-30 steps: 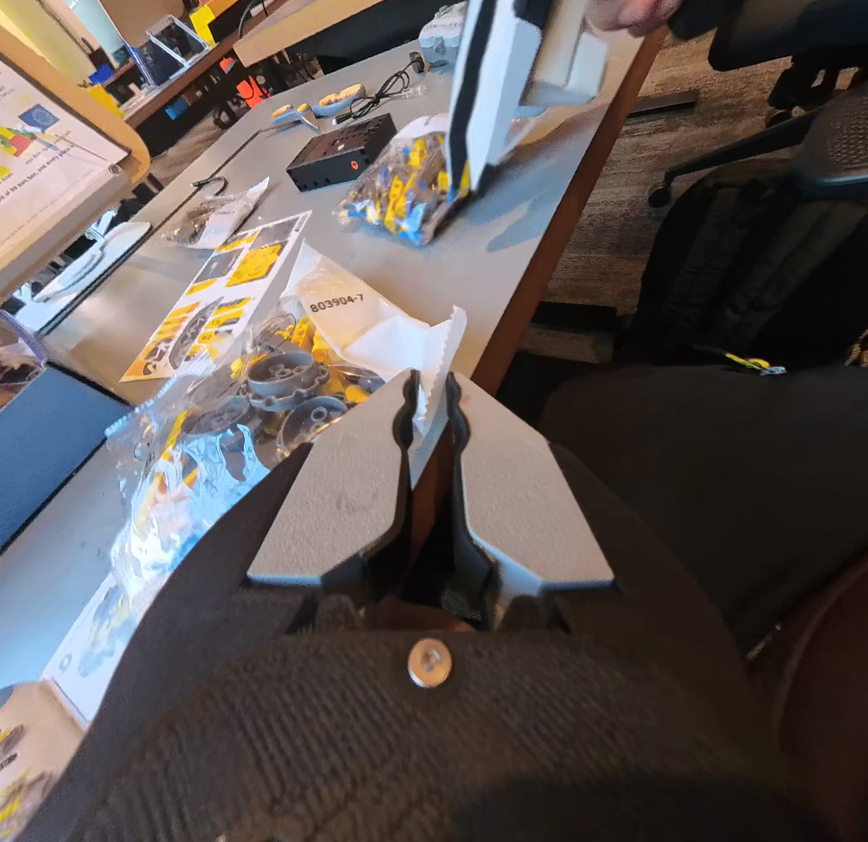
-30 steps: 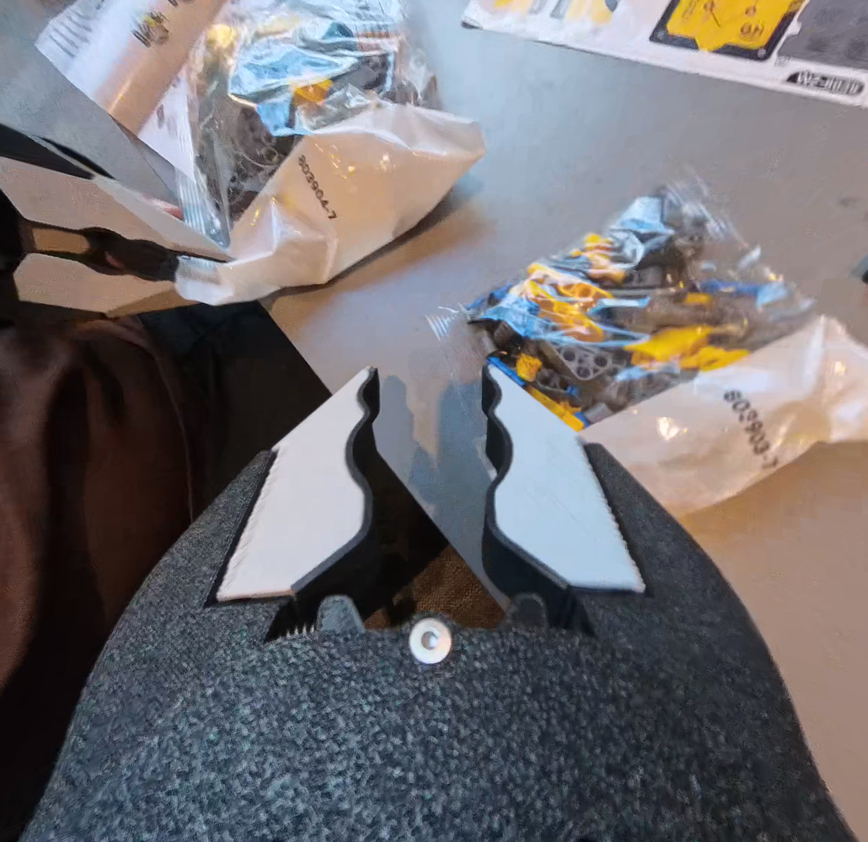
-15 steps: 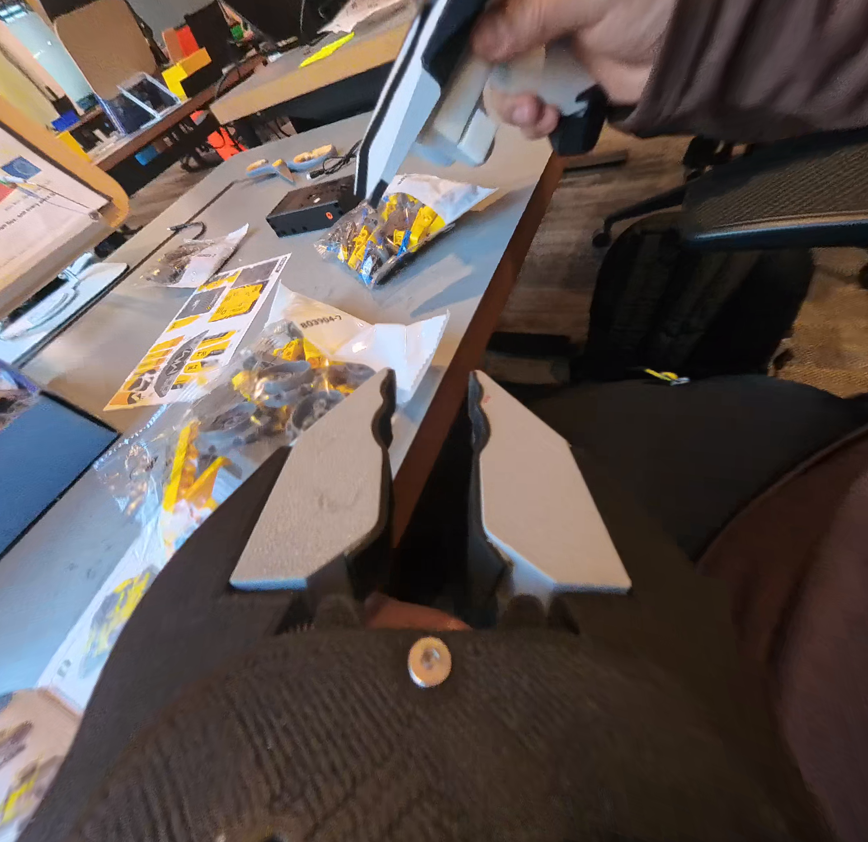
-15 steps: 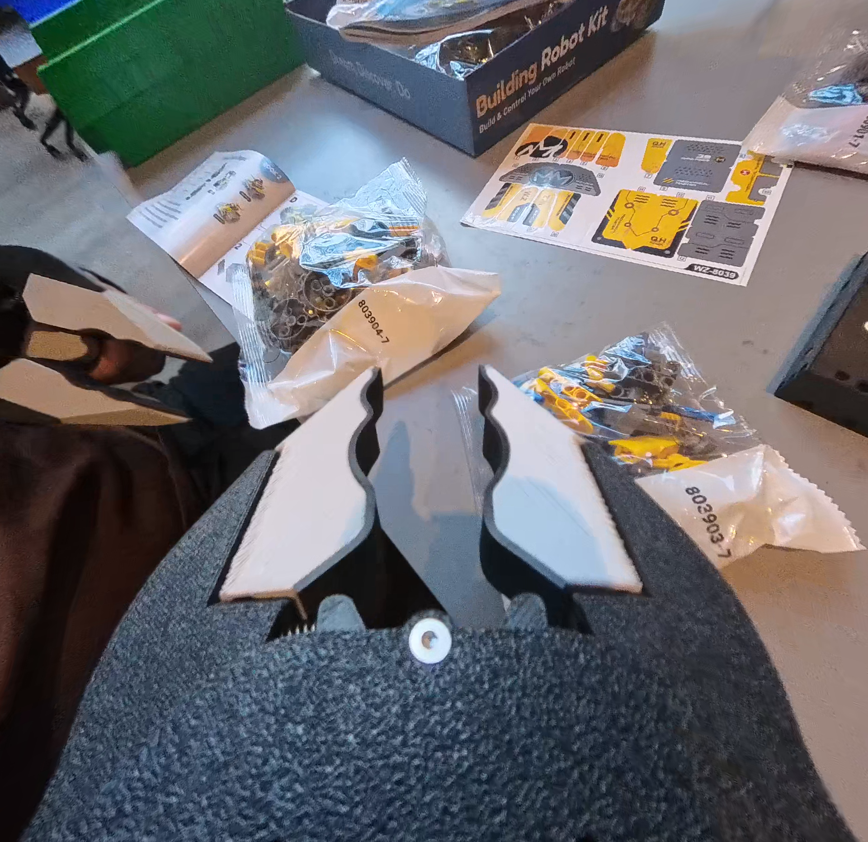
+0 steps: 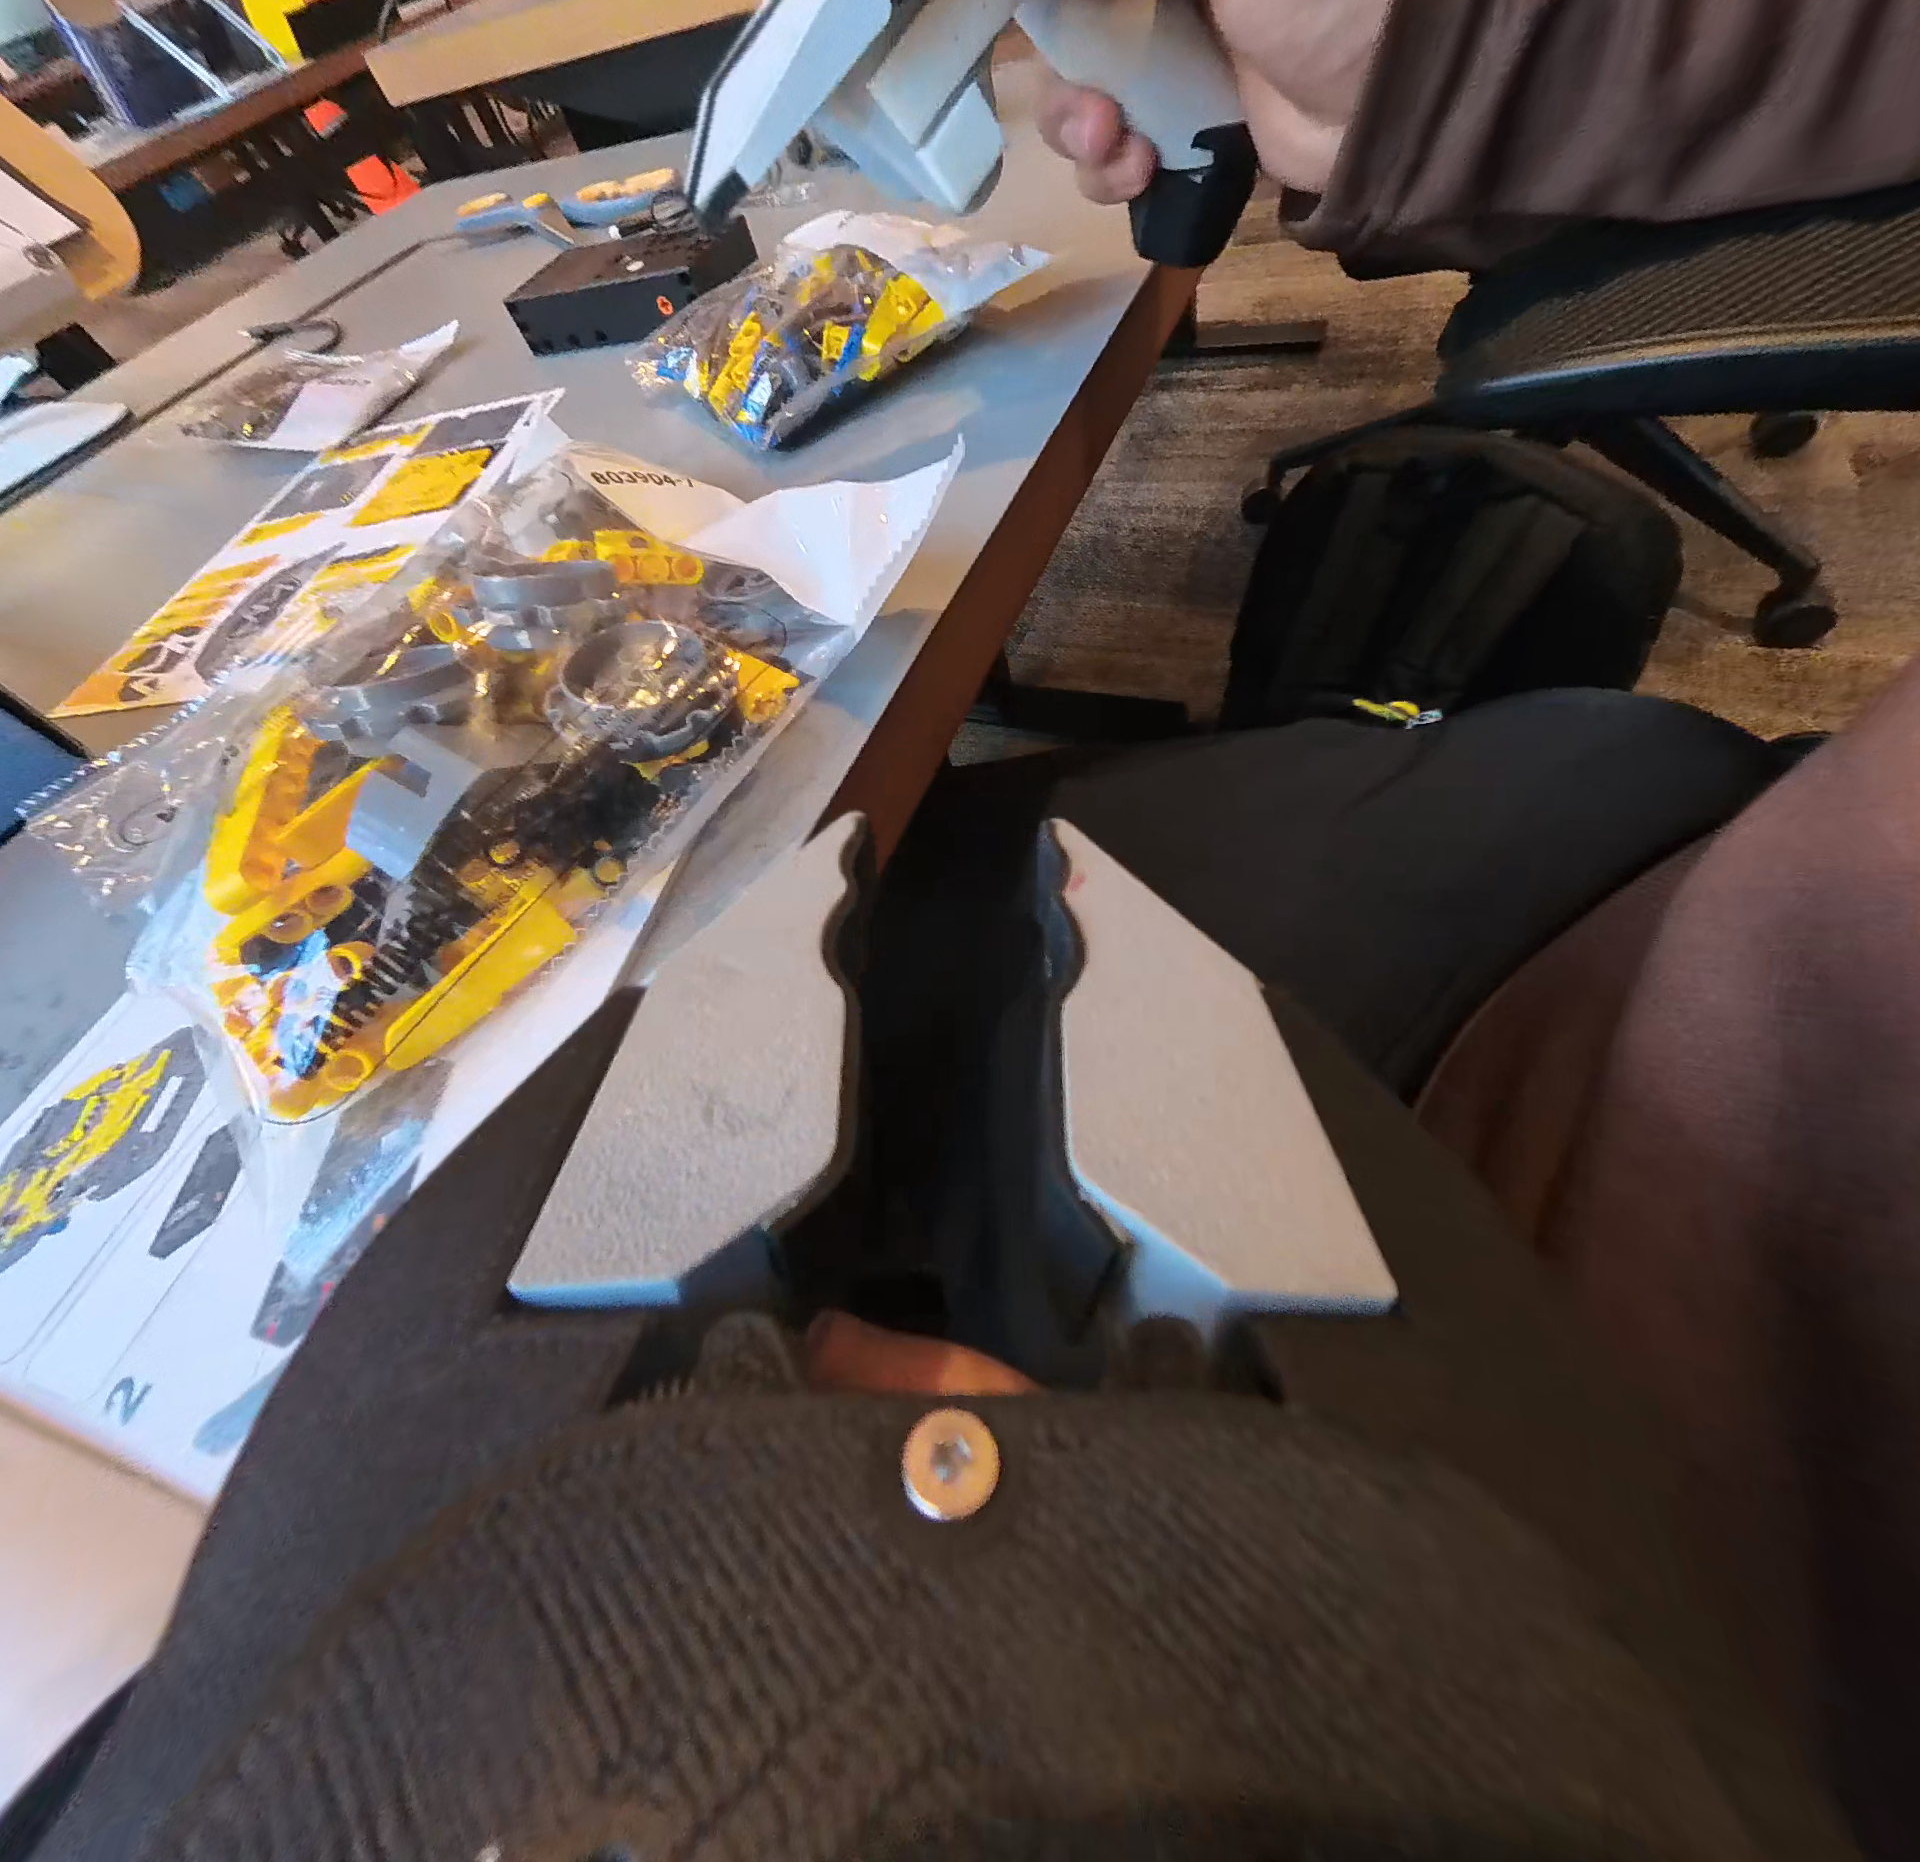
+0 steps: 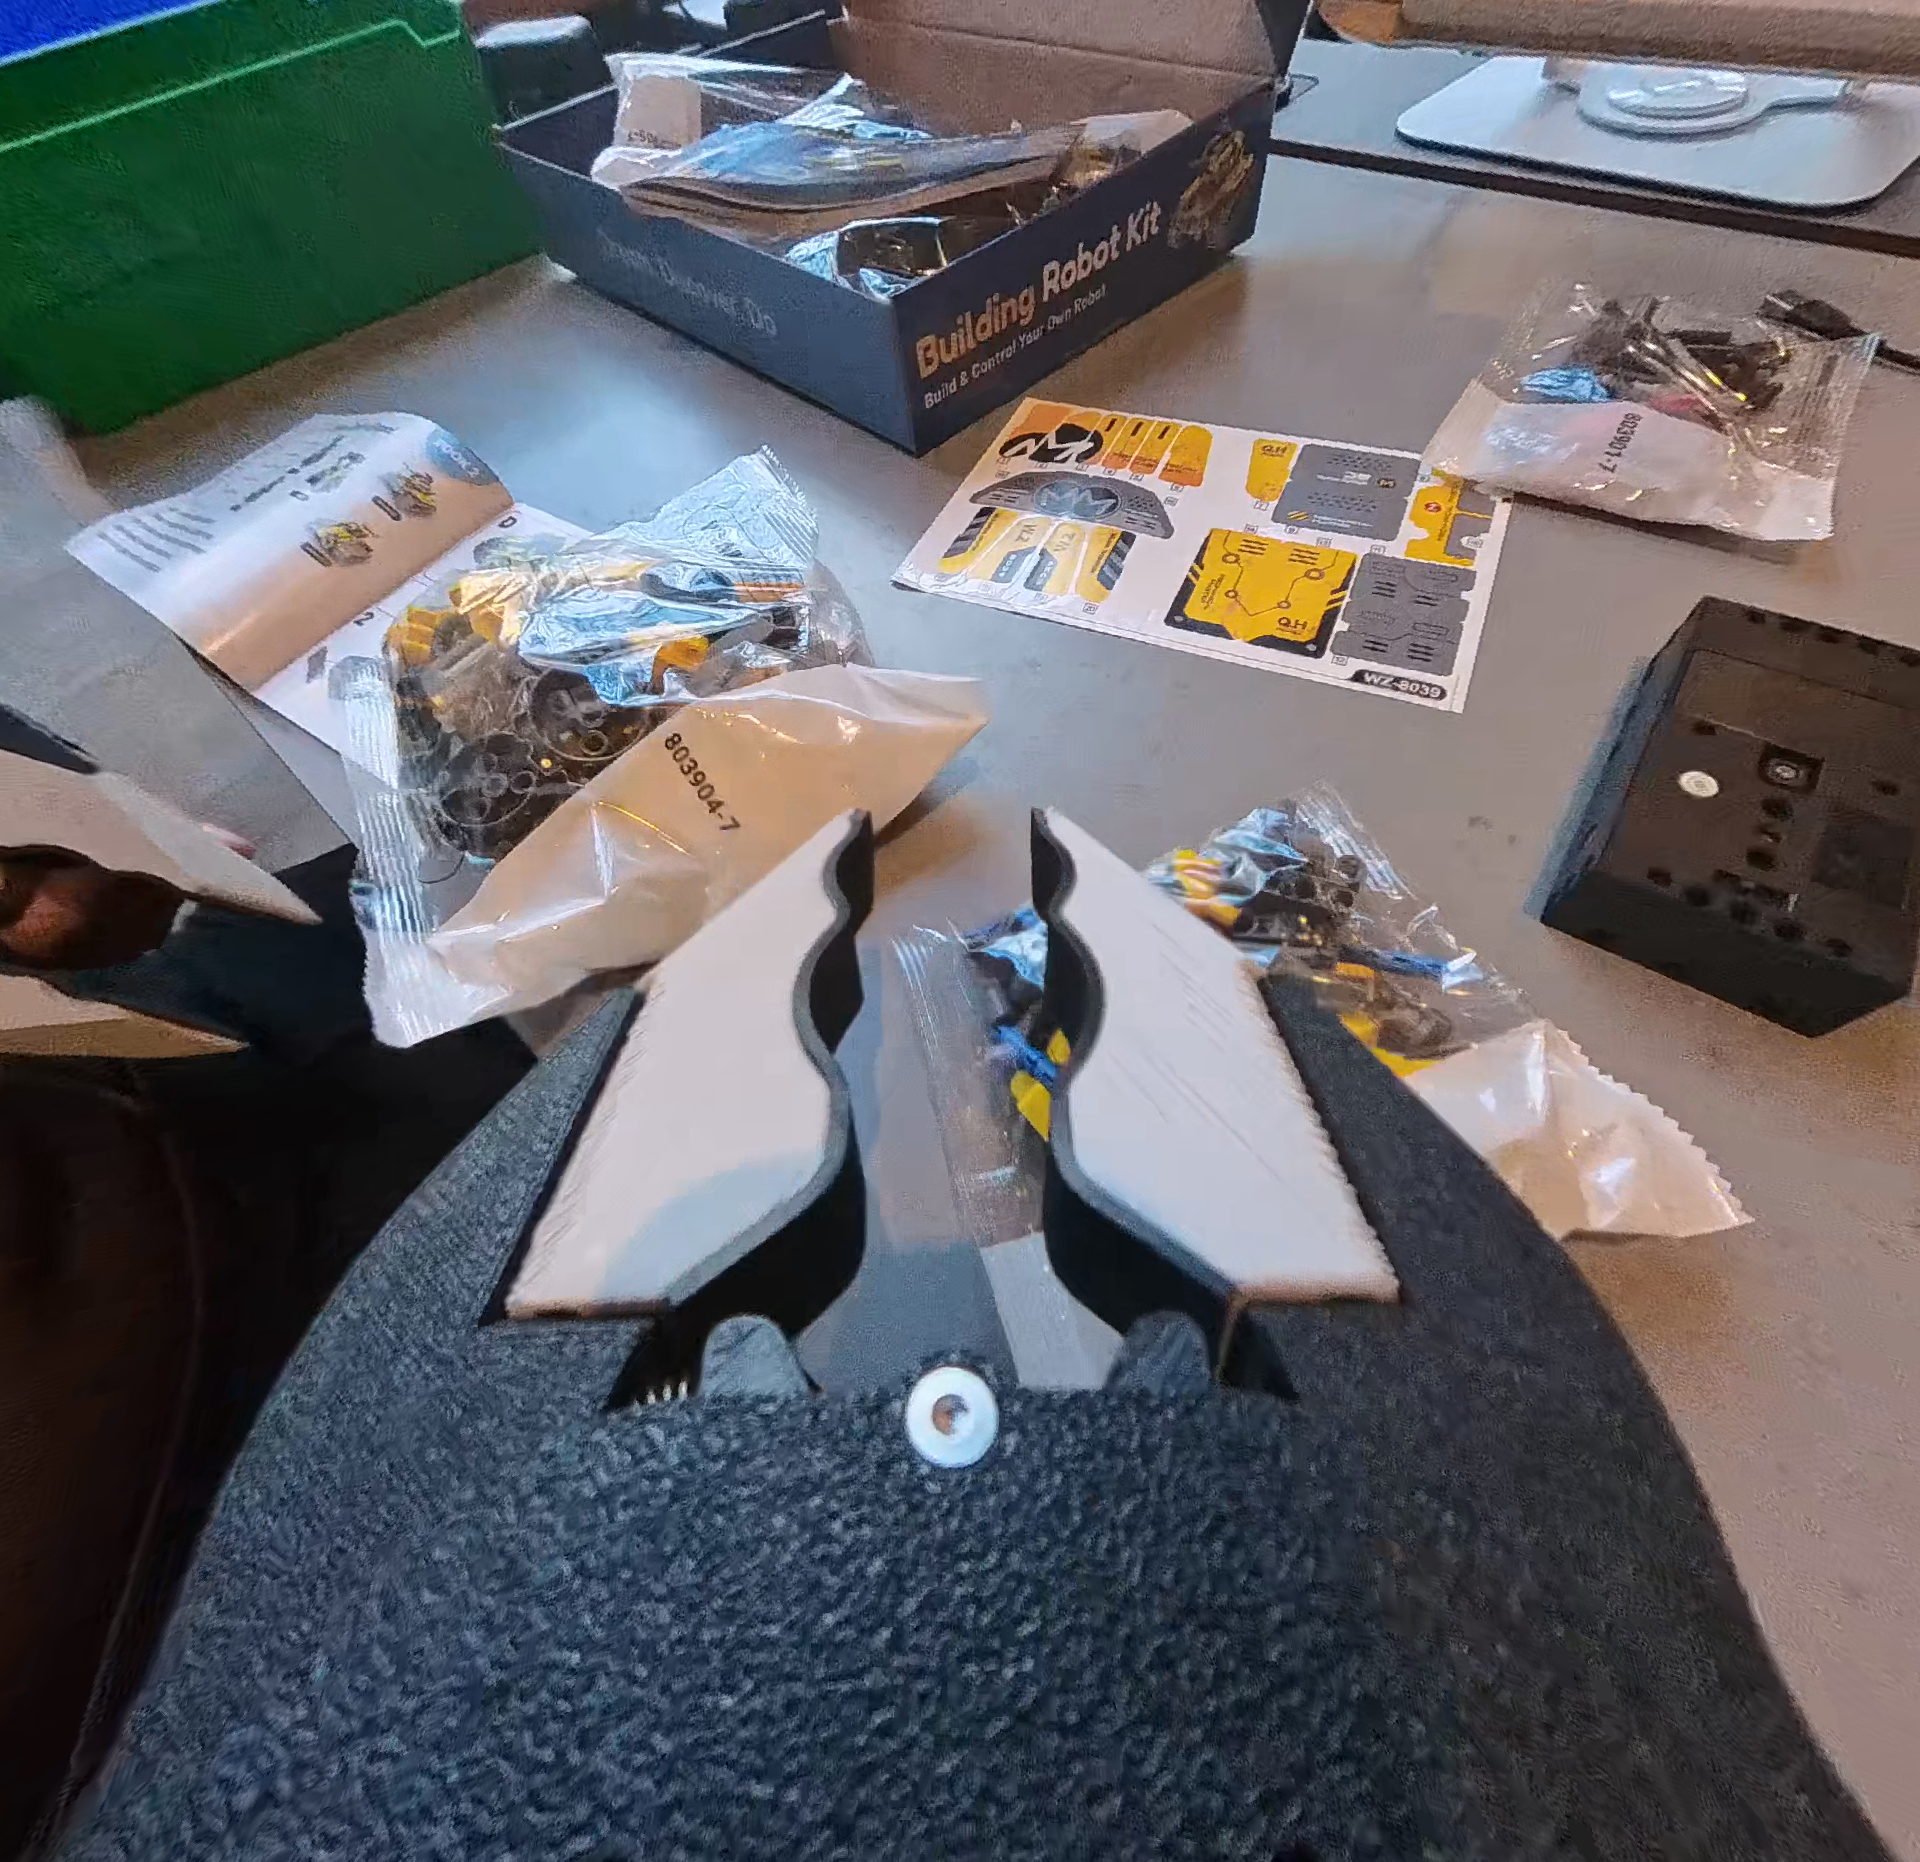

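While the left gripper (image 5: 951,856) hangs off the tabletop (image 5: 997,410) edge, jaws parted and empty, the big bag of yellow and grey parts (image 5: 468,732) lies just beside it (partly on a booklet (image 5: 125,1241)). Beyond that bag, the right gripper (image 6: 951,846), jaws likewise apart and empty, hovers over a smaller bag (image 6: 1340,939).

Left claw (image 5: 951,856) gapes, empty; right claw (image 6: 948,846) likewise, hand-held aloft.
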